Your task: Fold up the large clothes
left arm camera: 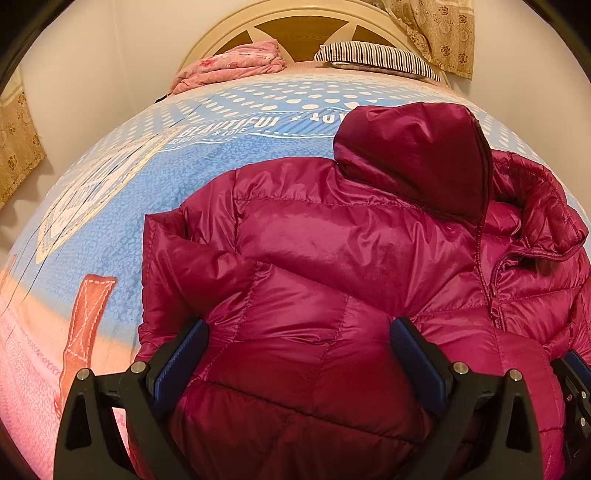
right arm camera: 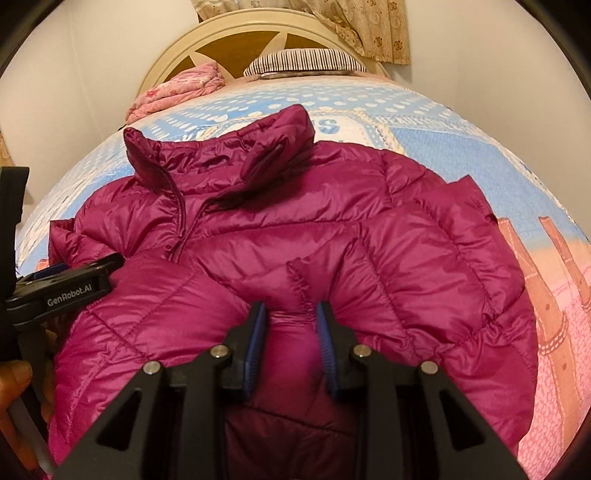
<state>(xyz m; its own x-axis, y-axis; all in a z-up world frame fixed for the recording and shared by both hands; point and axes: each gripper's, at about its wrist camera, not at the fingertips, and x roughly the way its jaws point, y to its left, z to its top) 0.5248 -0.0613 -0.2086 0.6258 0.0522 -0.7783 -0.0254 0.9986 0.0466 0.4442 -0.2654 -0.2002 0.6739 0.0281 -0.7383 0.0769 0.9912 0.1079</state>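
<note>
Left wrist view: the left gripper spreads wide over the glossy, quilted magenta puffer jacket, which lies on the blue dotted bedspread, hood toward the arched headboard. The right gripper pinches a puffy sleeve fold.

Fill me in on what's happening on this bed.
A person with a gripper in each hand is folding a magenta puffer jacket spread on the blue patterned bedspread. The right gripper has its jaws closed on a bunched fold of the jacket's lower part. The left gripper has its jaws wide open over the other side, gripping nothing. The hood lies flopped over the shoulder area. A pink quilt and a striped pillow sit by the headboard.
</note>
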